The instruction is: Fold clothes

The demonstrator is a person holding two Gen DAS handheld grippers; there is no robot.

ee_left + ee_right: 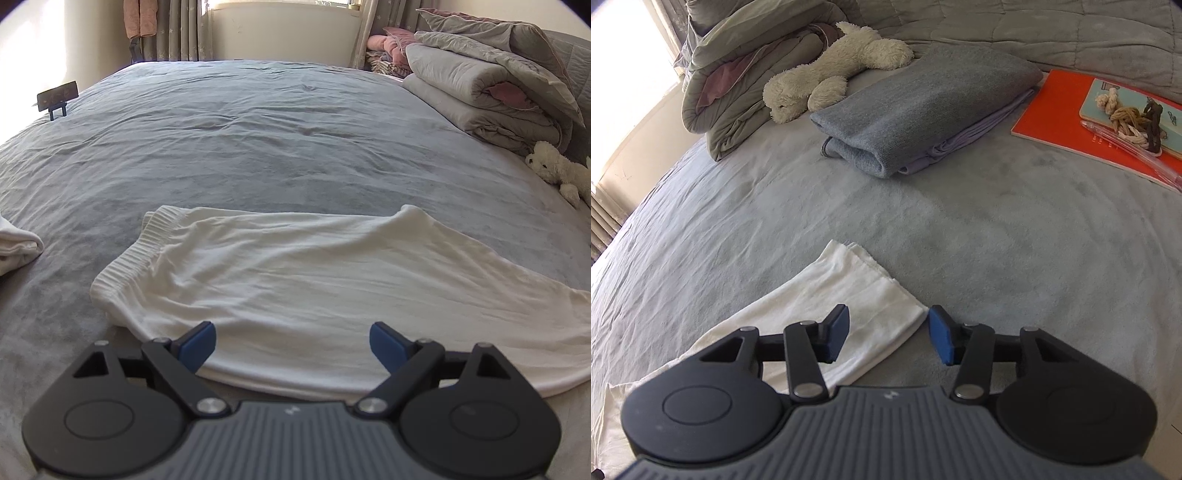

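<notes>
Bed (pixel 258 122): grey-blue cover, wrinkled; carries everything here.
Quilt stack (pixel 491 81): folded grey bedding at the far right corner, plush toy (pixel 554 170) just beside it.
White garment (pixel 314 280): lies flat on the bed at the near edge, ribbed waistband (pixel 125 258) to the left, narrow end (pixel 871 291) running off to the right. Looks like thin knit; judged light, limp and easily creased, and will sag if lifted by one point only.
Grey folded cloth (pixel 923 114): well apart, beyond the garment's narrow end; orange book (pixel 1082 114) beside it.
Left claw (pixel 293 341): jaws wide, empty, poised over the garment's near hem.
Right claw (pixel 888 332): jaws part-way in, straddling the narrow end's corner; pads not pressing cloth.
Hold: judged best at the two near-edge corners, pinching all layers together.
</notes>
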